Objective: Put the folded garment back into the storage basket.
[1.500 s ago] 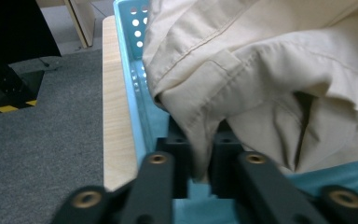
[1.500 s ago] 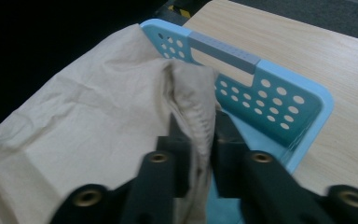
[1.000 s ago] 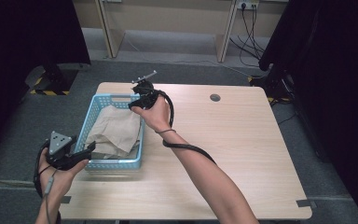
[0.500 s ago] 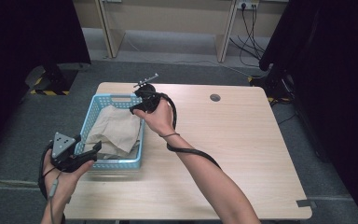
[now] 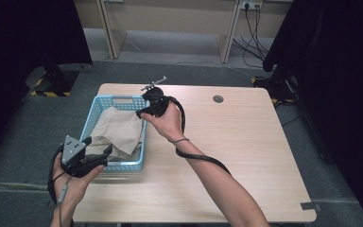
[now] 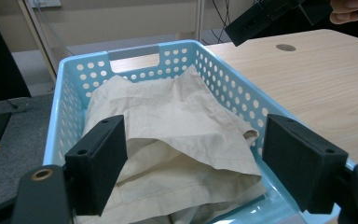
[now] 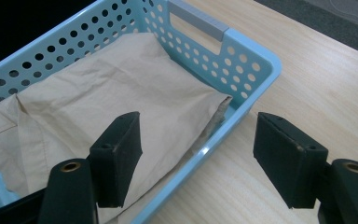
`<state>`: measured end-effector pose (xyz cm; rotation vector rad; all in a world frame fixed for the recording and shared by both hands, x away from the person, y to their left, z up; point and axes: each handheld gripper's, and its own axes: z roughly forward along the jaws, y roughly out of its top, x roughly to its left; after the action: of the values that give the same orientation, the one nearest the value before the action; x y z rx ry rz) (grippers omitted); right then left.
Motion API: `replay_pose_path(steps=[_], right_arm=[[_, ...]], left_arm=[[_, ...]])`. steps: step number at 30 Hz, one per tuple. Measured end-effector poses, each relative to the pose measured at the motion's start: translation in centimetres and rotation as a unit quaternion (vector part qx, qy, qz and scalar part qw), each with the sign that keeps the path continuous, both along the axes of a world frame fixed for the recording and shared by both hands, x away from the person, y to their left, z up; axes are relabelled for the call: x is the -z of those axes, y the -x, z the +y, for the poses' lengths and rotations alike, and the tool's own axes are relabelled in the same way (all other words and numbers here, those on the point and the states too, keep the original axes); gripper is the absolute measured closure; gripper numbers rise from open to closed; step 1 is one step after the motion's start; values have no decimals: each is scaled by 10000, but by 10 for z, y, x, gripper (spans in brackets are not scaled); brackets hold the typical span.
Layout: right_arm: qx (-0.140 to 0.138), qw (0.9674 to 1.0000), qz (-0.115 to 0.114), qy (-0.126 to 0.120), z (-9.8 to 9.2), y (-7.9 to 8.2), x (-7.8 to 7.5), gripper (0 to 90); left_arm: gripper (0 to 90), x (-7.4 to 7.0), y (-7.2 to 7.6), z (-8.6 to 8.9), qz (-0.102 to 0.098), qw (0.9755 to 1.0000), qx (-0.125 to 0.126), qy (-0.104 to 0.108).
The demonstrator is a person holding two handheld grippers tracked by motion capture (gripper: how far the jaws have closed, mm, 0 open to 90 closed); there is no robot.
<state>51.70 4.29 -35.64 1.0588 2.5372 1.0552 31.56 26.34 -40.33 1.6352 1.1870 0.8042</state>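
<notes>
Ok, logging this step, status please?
Left gripper and right gripper: jaws just opened, nothing between them. Beige cloth lies in blue basket. Nothing blocking.

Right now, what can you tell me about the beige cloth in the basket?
The beige cloth is a thin, creased woven garment or fabric with stitched hems, loosely folded in layers. It lies inside the light blue perforated basket, covering most of its floor, one fold rising toward the near rim. Nothing grips it: the left tool and the right tool are open and apart from it.

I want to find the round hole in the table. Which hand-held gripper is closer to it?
Right. The right hand-held gripper hovers at the basket's far corner, nearer the hole; the left hand-held gripper is at its near end.
</notes>
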Motion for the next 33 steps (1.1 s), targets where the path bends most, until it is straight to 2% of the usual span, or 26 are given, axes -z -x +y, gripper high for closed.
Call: replay_pose_path(steps=[13,33], right_arm=[[-50,9999,-137,-42,-17,14,-1,325],[131,9996,-219,-96,-60,23,3,325]], left_arm=[[216,2,8,-24,-101,9996,277,-13],[217,6,16,-56,-229,9979,598,3]])
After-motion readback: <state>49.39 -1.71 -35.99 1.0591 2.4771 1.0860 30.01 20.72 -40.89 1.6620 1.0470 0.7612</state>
